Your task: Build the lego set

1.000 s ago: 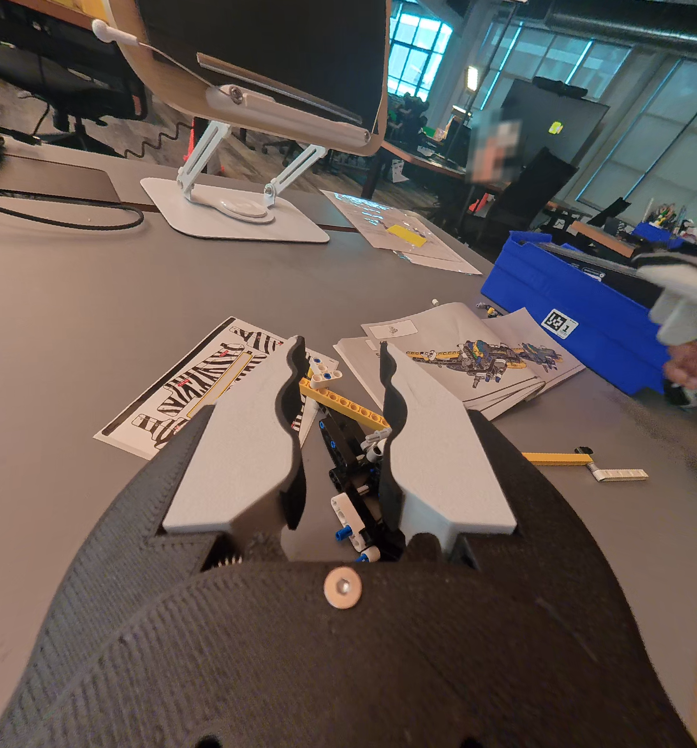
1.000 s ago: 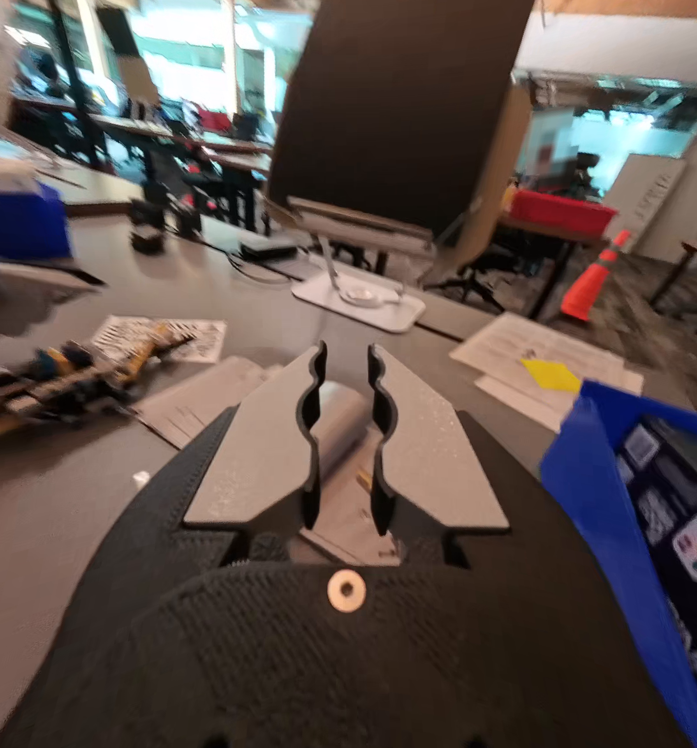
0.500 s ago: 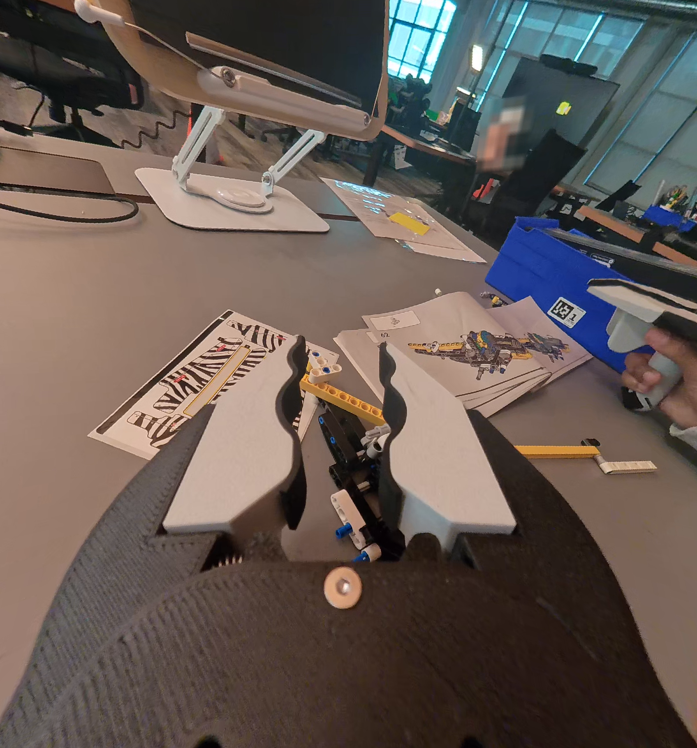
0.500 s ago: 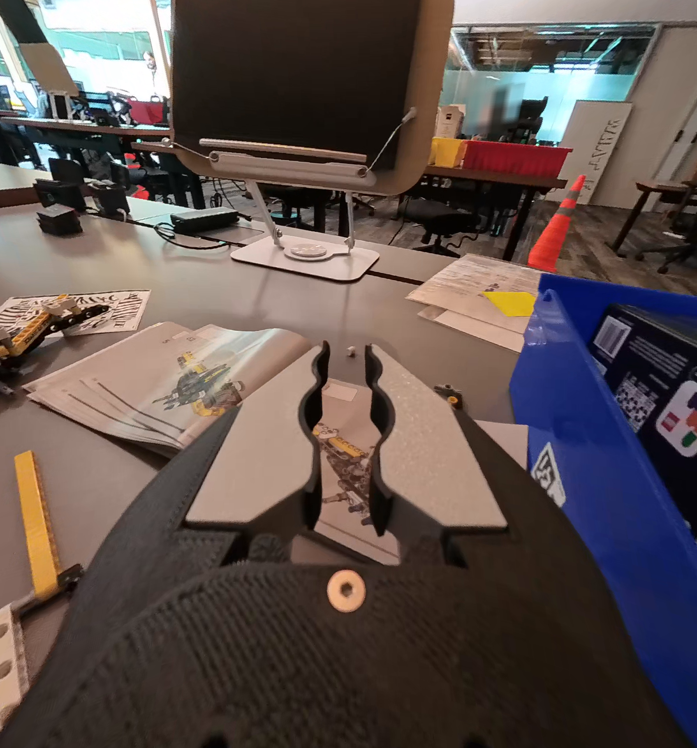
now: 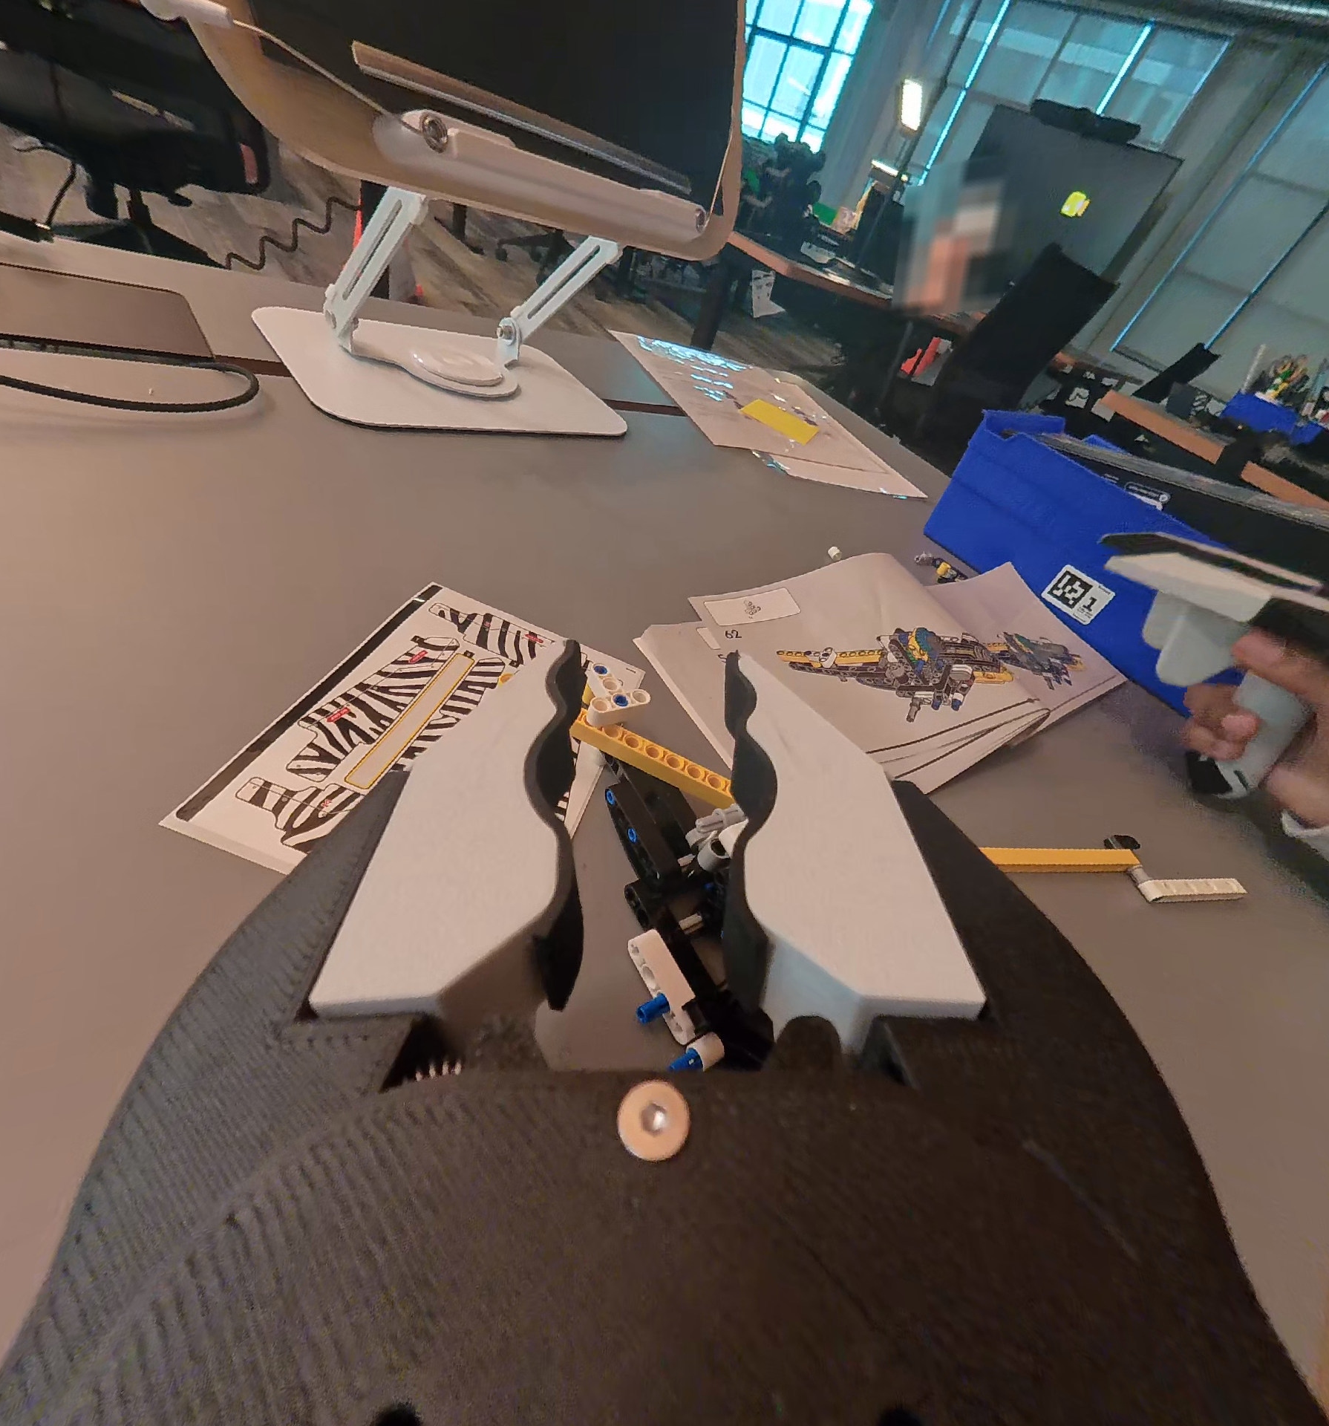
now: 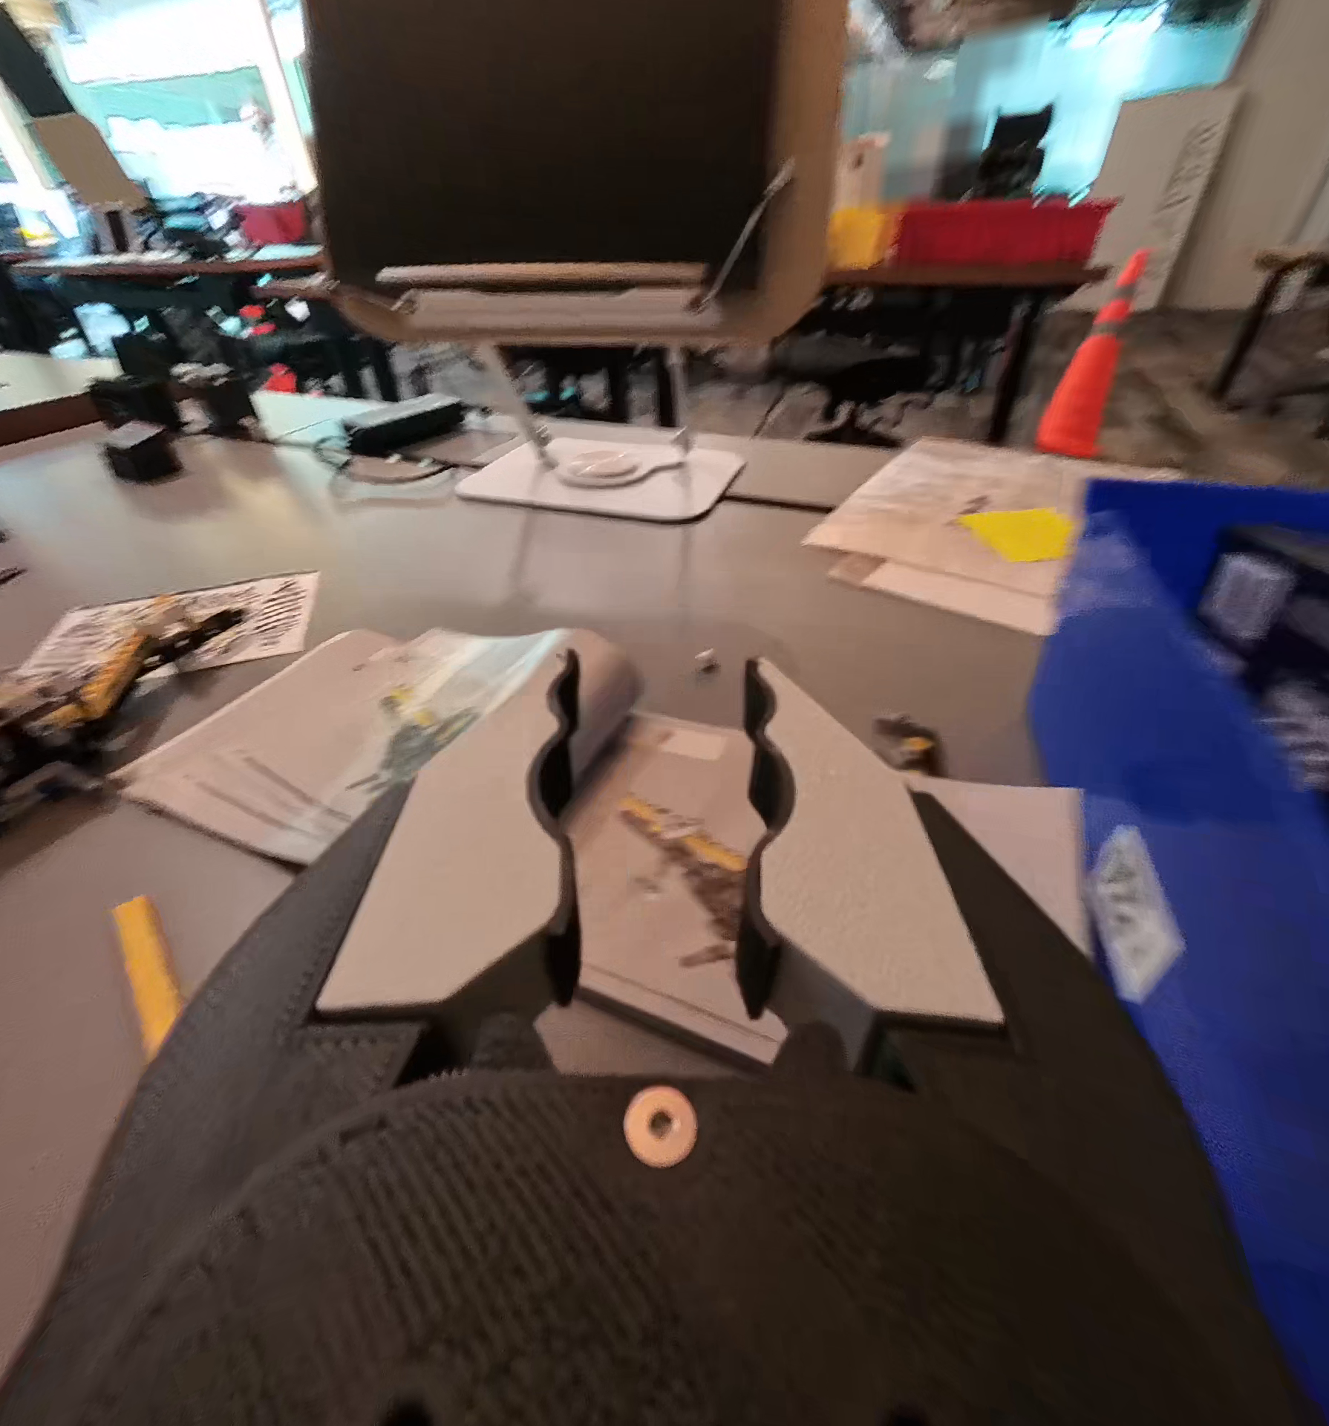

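My left gripper is open and low over the table. A partly built lego assembly of black, yellow and white parts lies between its fingers, close against the right one and apart from the left. It also shows at the left of the right wrist view. My right gripper is open and empty above the open instruction booklet. It shows in the left wrist view, held in a hand. A loose yellow beam joined to a white piece lies on the table.
A zebra-striped sticker sheet lies left of the booklet. A blue bin with a dark box stands at the right. A screen on a white stand is at the back, with papers and a yellow note nearby. The left gripper's tips are roughly 30 cm from the right gripper's.
My right gripper has swung to face the booklet and its jaws have opened wider. My left gripper and the assembly have stayed almost still.
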`<state>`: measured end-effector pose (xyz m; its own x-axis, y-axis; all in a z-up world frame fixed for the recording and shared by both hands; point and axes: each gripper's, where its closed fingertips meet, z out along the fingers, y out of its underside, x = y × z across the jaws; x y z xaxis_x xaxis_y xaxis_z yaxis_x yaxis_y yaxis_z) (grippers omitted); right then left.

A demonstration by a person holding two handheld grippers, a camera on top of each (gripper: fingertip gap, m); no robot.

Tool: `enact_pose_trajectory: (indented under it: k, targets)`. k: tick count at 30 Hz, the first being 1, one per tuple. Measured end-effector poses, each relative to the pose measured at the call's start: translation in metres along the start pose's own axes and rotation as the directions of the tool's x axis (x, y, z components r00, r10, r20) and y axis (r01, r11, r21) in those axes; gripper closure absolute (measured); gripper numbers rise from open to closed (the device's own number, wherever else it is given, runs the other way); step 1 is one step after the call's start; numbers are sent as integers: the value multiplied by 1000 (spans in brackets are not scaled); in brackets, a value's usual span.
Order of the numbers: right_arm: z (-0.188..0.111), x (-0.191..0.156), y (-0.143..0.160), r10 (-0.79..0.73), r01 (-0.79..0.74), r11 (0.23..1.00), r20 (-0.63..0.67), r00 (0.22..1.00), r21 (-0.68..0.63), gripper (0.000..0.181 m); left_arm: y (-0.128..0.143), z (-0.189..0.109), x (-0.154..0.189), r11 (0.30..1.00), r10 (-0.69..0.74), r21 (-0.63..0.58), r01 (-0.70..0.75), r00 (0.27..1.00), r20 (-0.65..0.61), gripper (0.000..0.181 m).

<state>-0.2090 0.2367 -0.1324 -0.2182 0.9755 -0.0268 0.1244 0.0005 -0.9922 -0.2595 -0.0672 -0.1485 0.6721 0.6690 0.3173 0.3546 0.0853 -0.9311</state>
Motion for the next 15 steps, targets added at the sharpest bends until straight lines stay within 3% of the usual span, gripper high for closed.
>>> enact_pose_trajectory:
  k: [3, 6, 9, 15]
  targets:
    - [22, -43, 23, -11, 29, 986, 113, 994, -164, 118, 0, 0, 0, 1000, -1, -2, 1, 1000, 0, 146]
    - [46, -63, 53, -151, 196, 912, 149, 977, -361, 103, 1, 1, 0, 1000, -2, -5, 1, 1000, -2, 146]
    - [52, -68, 88, -195, 251, 810, 159, 968, -531, 113, 2, 1, 0, 1000, 0, -7, 0, 1000, 0, 145]
    - [49, -59, 70, -93, 140, 881, 126, 988, -451, 149, 1, 0, 0, 1000, -20, -2, 20, 1000, -9, 145]
